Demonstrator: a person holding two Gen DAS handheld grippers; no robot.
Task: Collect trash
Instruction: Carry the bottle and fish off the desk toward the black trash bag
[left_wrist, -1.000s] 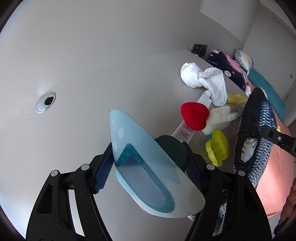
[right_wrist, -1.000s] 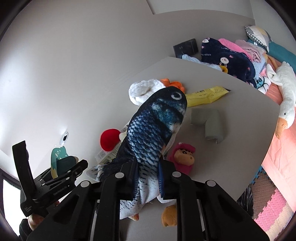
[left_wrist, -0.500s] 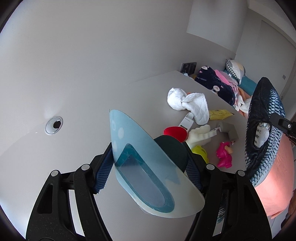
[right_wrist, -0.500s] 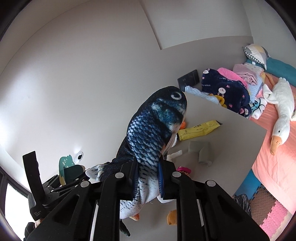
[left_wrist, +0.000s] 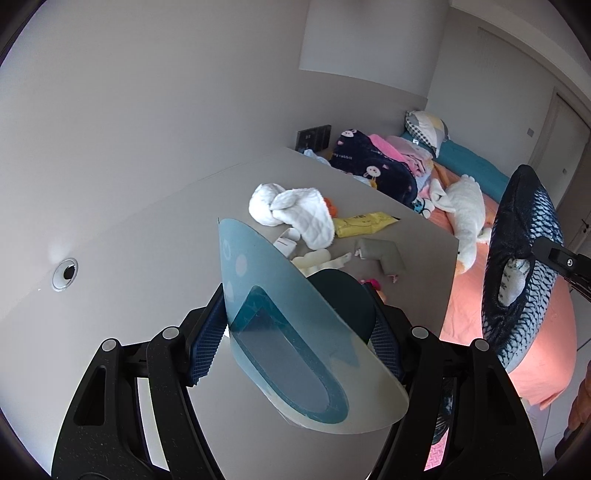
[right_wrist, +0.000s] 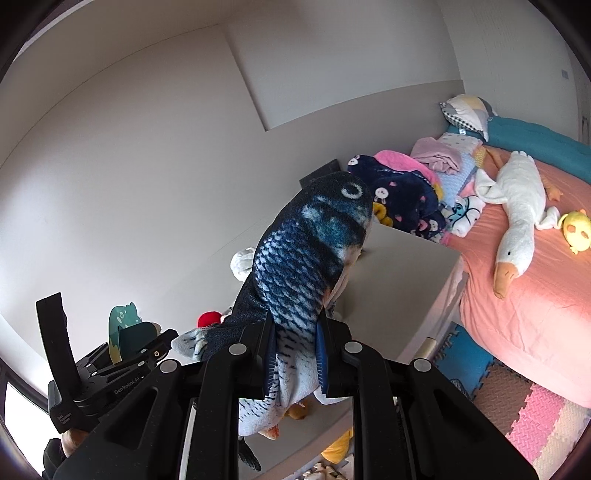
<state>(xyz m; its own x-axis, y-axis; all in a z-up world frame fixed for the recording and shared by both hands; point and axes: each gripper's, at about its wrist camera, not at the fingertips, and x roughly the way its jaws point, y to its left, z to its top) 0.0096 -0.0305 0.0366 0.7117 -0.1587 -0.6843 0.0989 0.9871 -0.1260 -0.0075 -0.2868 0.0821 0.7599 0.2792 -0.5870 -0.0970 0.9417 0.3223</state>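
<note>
The left tool (left_wrist: 295, 328) grips a pale blue plastic card (left_wrist: 295, 332) with a darker, dinosaur-shaped piece behind it. The pads press on both sides of it, and it stands up between the fingers, well above the surface (left_wrist: 155, 236). To the right, the right tool (right_wrist: 295, 347) is closed on a blue plush fish (right_wrist: 306, 266). It holds the fish near the tail, and the long axis of the fish points up and away from the tool, with the head at the top. So both hands are already full, and both things hang in the air, not on the surface.

I think the coming move is to carry the two things to a bin, but no bin is visible in either view, so I cannot tell which way it lies.

On the grey surface, ahead of the left tool, remain a white cloth (left_wrist: 291, 210), a yellow packet (left_wrist: 364, 223) and a grey angled piece (left_wrist: 384, 253), all well apart from both tools. A round hole (left_wrist: 65, 272) is at the far left of the surface. Further right stands a bed (right_wrist: 535, 306) with a pink sheet, a white goose toy (right_wrist: 517, 206) and a heap of clothes (right_wrist: 406, 192).
</note>
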